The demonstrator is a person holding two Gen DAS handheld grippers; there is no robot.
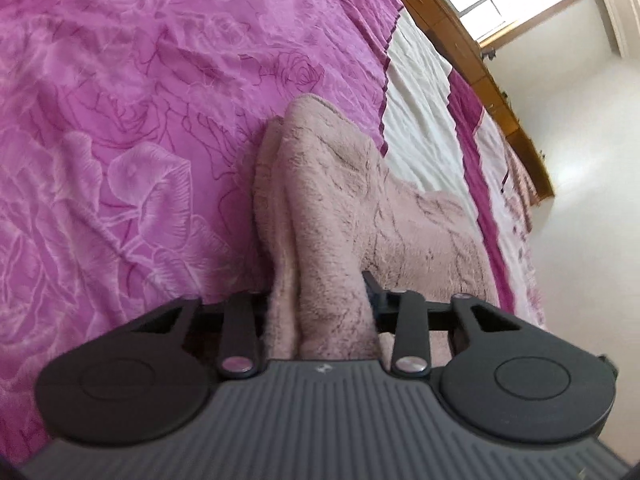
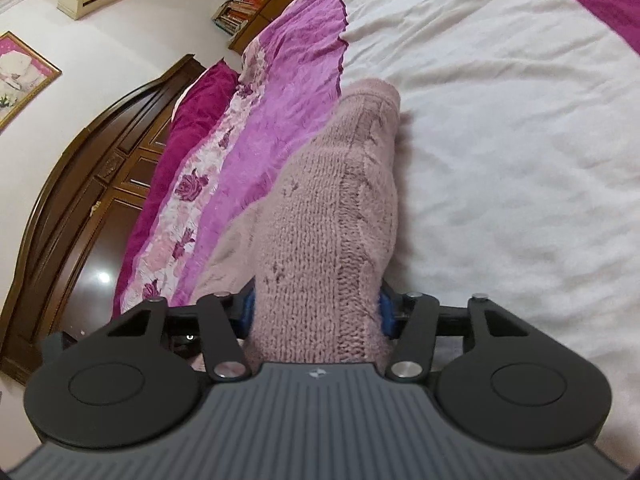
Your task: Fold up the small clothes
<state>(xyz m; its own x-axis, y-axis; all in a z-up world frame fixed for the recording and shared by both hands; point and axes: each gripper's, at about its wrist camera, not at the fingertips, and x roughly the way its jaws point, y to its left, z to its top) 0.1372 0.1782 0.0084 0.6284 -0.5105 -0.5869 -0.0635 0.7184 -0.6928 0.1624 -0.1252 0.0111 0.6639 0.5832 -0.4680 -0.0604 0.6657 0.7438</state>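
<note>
A bed (image 2: 500, 128) — pink rose-print and white cover, with a dusty-pink knitted garment (image 2: 320, 216) on it

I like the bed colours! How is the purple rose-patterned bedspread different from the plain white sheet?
The purple rose-patterned bedspread carries rose outlines; the plain white sheet has no pattern. The bedspread looks shiny and finely crinkled, the sheet matte with softer wrinkles. Both lie on the bed under the pink knitted garment.
</note>
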